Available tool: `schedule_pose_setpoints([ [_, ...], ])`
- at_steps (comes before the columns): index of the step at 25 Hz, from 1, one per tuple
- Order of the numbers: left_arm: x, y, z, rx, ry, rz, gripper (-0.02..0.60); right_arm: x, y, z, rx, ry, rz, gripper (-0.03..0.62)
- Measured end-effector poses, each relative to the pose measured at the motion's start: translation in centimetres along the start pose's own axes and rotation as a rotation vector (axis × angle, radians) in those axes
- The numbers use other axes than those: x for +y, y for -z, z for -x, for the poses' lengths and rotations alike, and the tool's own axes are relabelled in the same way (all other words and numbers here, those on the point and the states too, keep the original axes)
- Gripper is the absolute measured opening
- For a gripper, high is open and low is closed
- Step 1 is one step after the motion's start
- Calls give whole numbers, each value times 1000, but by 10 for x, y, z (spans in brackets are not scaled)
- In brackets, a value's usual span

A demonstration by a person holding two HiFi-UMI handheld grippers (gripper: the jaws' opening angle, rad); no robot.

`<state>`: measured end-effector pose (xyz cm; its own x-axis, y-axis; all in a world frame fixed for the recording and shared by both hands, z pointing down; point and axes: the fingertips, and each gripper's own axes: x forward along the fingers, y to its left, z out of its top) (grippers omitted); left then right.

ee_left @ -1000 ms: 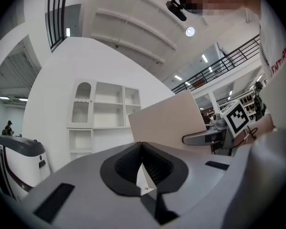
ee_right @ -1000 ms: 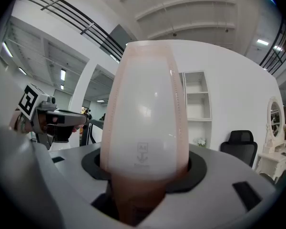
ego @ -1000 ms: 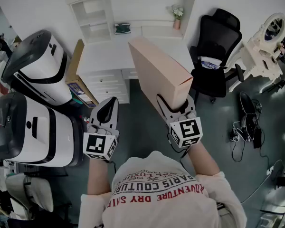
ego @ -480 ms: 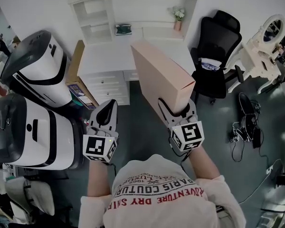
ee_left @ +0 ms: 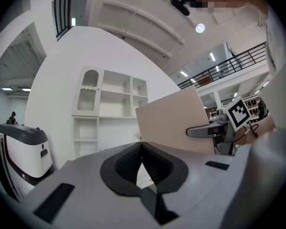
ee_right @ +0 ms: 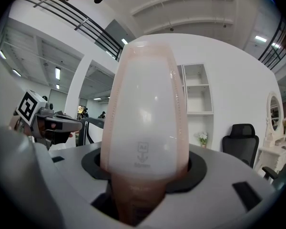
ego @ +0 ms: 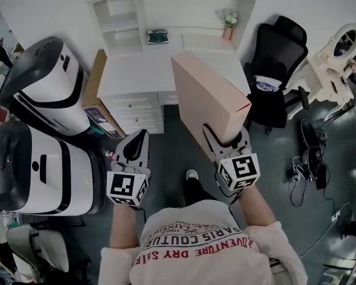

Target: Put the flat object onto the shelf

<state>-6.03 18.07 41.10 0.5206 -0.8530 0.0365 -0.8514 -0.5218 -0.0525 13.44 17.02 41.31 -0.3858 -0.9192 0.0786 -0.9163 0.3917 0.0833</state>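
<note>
A flat pink-beige box [ego: 209,103] stands on edge in the air, reaching from my right gripper [ego: 225,136] out over the white desk [ego: 133,73]. My right gripper is shut on the box's near end, which fills the right gripper view [ee_right: 145,128]. My left gripper [ego: 136,141] hangs to the left of the box, shut and empty; its closed tips [ee_left: 142,149] meet in the left gripper view, where the box [ee_left: 174,123] shows to the right. The white shelf unit [ego: 166,10] rises behind the desk.
A small dark object [ego: 157,37] and a pink vase with flowers [ego: 228,25] sit at the back of the desk. Two large white-and-black machines [ego: 38,129] stand left. A black office chair [ego: 276,70] stands right. Cables [ego: 308,171] lie on the floor.
Both grippers and the box have shifted slightly right and down in the head view; a foot now shows on the floor between the arms.
</note>
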Motion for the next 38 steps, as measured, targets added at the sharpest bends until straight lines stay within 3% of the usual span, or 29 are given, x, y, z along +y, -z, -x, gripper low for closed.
schedule_pose_setpoints([
  [11, 47, -13, -116, 4, -98, -47, 14, -83, -8, -128, -26, -83, -61, 293],
  [19, 73, -28, -217, -20, -139, -54, 14, -147, -18, -212, -30, -137, -23, 291],
  [24, 83, -33, -253, -22, -128, -66, 14, -171, -29, -245, -34, -135, 10, 291],
  [32, 123, -51, -290, -46, -97, -99, 14, -186, -64, -300, -38, -89, 100, 293],
  [38, 157, -64, -315, -68, -53, -115, 14, -187, -111, -349, -18, -50, 271, 293],
])
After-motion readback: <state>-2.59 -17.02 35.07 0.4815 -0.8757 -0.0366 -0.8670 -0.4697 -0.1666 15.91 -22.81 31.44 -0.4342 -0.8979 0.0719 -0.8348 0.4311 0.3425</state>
